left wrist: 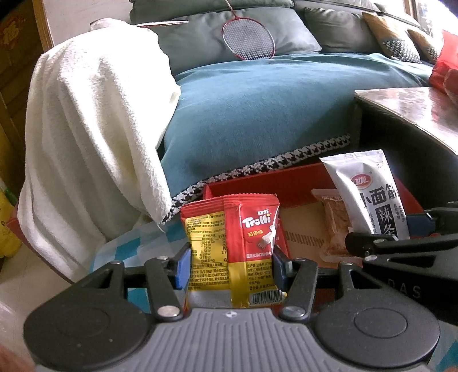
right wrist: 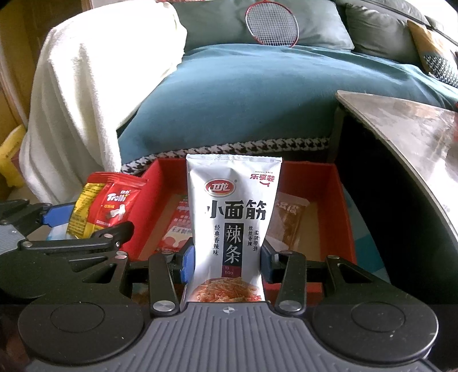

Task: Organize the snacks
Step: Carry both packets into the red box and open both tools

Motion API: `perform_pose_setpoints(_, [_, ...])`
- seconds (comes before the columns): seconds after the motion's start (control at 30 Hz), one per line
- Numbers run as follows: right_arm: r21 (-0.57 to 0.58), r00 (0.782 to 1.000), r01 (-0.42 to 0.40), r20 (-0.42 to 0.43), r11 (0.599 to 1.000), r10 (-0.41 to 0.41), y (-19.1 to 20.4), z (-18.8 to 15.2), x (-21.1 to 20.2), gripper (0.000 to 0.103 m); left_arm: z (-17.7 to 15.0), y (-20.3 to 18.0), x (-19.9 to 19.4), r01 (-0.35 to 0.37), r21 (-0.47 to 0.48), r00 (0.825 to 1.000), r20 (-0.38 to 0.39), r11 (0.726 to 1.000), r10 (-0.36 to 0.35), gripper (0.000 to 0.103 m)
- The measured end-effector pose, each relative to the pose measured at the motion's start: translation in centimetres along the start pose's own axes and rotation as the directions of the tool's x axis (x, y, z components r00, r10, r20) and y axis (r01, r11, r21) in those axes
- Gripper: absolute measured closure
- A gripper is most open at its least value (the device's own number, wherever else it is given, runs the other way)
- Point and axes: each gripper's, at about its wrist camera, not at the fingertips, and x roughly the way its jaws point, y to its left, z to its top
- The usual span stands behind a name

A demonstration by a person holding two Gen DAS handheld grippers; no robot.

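My left claw (left wrist: pixel 232 264) squeezes a Trolli candy pack (left wrist: pixel 252 246); my right claw (right wrist: pixel 226 260) squeezes a latiao pack (right wrist: pixel 232 211). Two snacks already lie in the red box (right wrist: pixel 340 206); these two wait.

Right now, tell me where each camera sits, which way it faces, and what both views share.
Left wrist: rides the left tongs, facing the sofa; they grip a red Trolli packet; the right tongs show at the right edge.
Right wrist: rides the right tongs, same heading, gripping a white latiao packet; the left tongs show at the left edge.
Shared: red box, both packets, badminton racket.
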Motion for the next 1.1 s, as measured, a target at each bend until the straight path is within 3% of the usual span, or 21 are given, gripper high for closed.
perform_pose_setpoints(0.63, [0.003,0.999,0.034,-0.015,0.999,-0.034,-1.1,1.8,3.4,0.052,1.9,-0.9,4.5,-0.017,-0.005,1.0,-0.008,1.0,0.017,0.055])
perform_pose_setpoints(0.87, [-0.005,0.997,0.048,-0.064,0.999,-0.048,-1.5,1.9,6.5,0.051,1.4,-0.9,8.4,-0.008,-0.011,0.994,-0.109,1.0,0.006,0.054])
perform_pose_setpoints(1.1, [-0.03,0.99,0.087,-0.109,0.996,-0.089,-1.6,1.4,8.6,0.036,0.8,-0.7,9.5,-0.015,0.009,0.989,-0.15,1.0,0.016,0.049])
